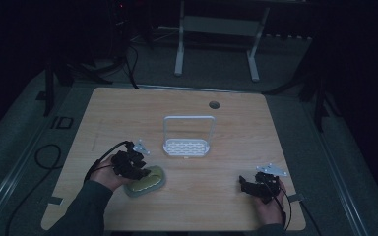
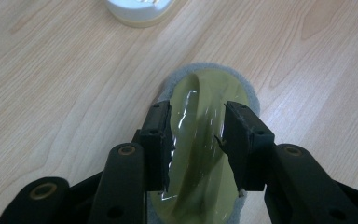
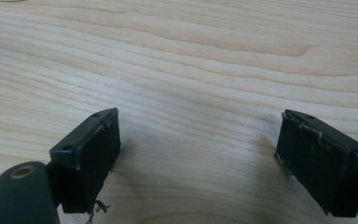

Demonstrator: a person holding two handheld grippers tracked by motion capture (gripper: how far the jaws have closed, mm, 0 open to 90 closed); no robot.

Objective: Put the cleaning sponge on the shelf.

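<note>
I have the wooden table [image 1: 236, 147] under the high view, a pale slab with a small round hole [image 1: 214, 104] near its far edge. The room around it is dark; a white frame stands on the floor beyond the table.

Next in size: a white rack [image 1: 187, 146] near the middle of the table, with a perforated base and a tall wire loop rising upright from it. In the left gripper view, a piece of its white base [image 2: 137, 11] sits at the top edge, well apart from the jaws.

The sponge [image 1: 146, 181] lies flat on the near left part of the table, in front of the rack and apart from it. It is an oval, yellow-green on top with a grey scouring layer underneath, and it appears to be wrapped in clear glossy film that catches the light in the left gripper view [image 2: 205, 140].

My left gripper [image 1: 139, 169] is down over the sponge's left end. In its own view [image 2: 198, 140] the jaws straddle the sponge, one pad on each side, the pads at or just off the wrinkled film. I cannot tell whether they press on it.

My right gripper [image 1: 243, 183] rests low at the near right of the table, well apart from the sponge. In its own view [image 3: 198, 154] the jaws stand wide, with bare wood between them.
</note>
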